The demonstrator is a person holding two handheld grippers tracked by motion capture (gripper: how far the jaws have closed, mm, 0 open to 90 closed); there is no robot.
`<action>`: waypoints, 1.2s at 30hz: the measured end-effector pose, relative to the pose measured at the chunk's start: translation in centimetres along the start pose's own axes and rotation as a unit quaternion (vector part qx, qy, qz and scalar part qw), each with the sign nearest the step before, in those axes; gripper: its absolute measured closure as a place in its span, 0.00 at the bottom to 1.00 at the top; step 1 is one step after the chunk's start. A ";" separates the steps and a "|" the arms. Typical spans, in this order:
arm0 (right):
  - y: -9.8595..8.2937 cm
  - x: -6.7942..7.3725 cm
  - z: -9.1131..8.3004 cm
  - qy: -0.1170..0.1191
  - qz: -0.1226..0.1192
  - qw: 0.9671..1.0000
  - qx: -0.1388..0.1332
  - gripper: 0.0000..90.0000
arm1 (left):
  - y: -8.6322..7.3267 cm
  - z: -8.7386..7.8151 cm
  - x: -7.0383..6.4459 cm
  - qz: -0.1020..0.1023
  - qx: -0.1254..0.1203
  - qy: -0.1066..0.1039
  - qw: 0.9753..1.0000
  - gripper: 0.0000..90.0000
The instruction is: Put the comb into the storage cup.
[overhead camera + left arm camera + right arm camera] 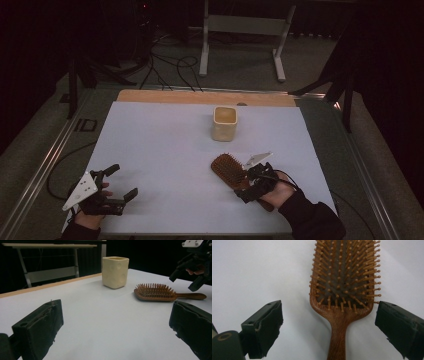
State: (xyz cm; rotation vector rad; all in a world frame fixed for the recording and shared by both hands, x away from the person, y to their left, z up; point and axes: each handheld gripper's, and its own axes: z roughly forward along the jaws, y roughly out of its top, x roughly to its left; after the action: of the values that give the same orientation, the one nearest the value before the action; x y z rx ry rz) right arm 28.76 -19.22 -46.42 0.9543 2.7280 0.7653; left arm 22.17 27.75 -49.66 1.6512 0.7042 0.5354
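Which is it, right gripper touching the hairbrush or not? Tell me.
Apart. In the right gripper view, the right gripper is open, and white table shows between each of its fingers and the hairbrush.

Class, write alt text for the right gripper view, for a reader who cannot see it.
A wooden paddle hairbrush lies bristles up on a white table, its handle pointing toward the camera. The right gripper is open, its two black jaws standing on either side of the neck, not touching it.

Brown wooden hairbrush (342, 290) lies flat, bristles up, on the table.
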 end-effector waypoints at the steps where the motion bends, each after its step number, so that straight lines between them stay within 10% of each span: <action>1: 0.0 0.0 0.1 -0.002 0.003 1.000 0.002 0.08 | 0.0 0.0 0.0 0.000 0.000 0.000 1.000 0.00; 19: -0.3 -0.1 1.1 -0.021 0.023 0.997 0.067 0.15 | 0.0 0.0 0.0 0.000 0.000 0.000 1.000 0.00; 36: -0.2 -0.5 1.7 -0.036 0.021 0.992 0.120 0.46 | 0.0 0.0 0.0 -0.002 -0.001 0.001 1.000 0.00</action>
State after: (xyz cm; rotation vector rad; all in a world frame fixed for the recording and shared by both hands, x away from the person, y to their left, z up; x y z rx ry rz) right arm 29.50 -18.98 -47.97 1.0662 2.7883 0.4038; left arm 22.17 27.80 -49.64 1.6483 0.7083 0.5358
